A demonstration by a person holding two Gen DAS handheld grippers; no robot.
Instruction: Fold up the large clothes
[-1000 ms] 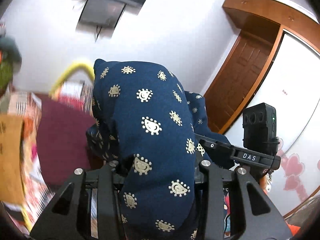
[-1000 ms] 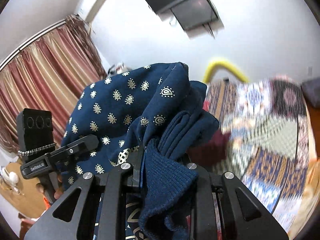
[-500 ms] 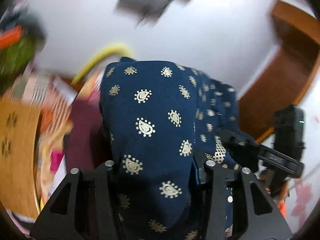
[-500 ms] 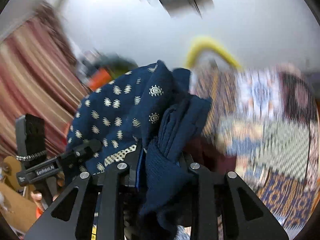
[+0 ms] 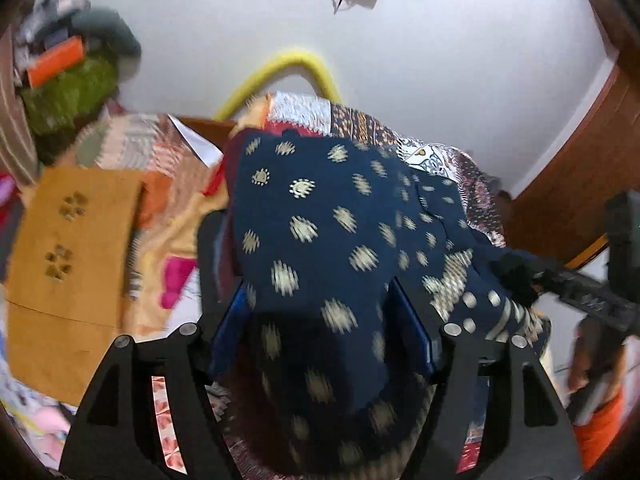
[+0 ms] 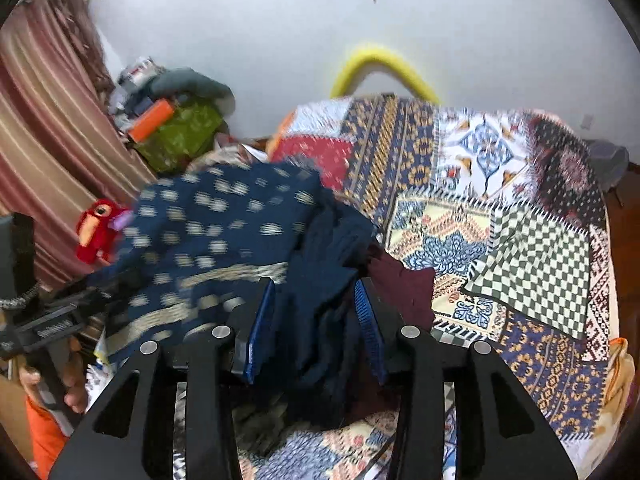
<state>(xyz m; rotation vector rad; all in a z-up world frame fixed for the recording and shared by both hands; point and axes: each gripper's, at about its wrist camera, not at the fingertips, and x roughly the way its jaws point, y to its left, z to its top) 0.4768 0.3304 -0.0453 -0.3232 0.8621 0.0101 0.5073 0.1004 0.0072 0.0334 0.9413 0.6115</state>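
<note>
A large navy garment with gold dot motifs (image 5: 332,240) hangs between my two grippers above the patchwork bedspread (image 6: 500,208). My left gripper (image 5: 320,320) has its blue-padded jaws parted with the cloth bunched between and over them. My right gripper (image 6: 316,312) likewise has its jaws parted around a dark ribbed fold of the same garment (image 6: 224,224). A maroon cloth (image 6: 404,284) lies under it on the bed. The right gripper shows at the right edge of the left wrist view (image 5: 580,296).
An orange-brown blanket with paw prints (image 5: 68,248) lies at the bed's left. A pile with a green bundle and orange box (image 6: 176,128) stands by striped curtains (image 6: 44,120). A yellow curved tube (image 6: 380,60) leans on the white wall. A wooden door (image 5: 580,184) is at right.
Both grippers have tipped down toward the bed with the garment; the bedspread now fills the view. Both sets of jaws look wider apart than before.
</note>
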